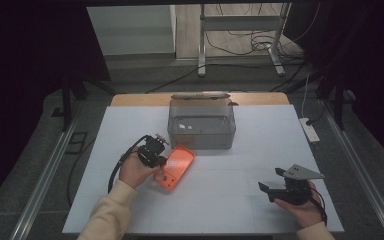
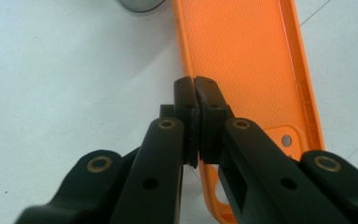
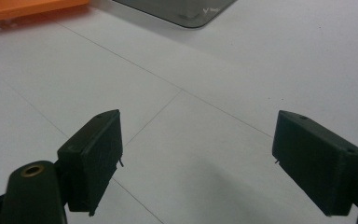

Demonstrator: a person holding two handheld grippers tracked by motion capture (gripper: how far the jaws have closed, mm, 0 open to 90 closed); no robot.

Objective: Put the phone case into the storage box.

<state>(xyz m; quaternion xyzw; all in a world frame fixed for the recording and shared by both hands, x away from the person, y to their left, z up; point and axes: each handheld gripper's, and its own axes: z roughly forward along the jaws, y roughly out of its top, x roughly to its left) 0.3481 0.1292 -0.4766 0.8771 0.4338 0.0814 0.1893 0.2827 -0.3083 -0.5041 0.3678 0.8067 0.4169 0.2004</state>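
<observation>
My left gripper (image 2: pixel 196 88) is clamped on the edge of the orange phone case (image 1: pixel 176 165), which lies on the table at seven o'clock from the grey bin (image 1: pixel 201 125). Case secured, not yet binned. My right gripper (image 1: pixel 276 181) rests on the table, jaws apart, holding nothing.

White tabletop (image 1: pixel 260 150), grey floor (image 1: pixel 145 75), dark curtains (image 1: pixel 25 55), metal stand (image 1: pixel 240 22).

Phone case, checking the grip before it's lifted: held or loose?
Held: the left claw is shut on the phone case rim.
</observation>
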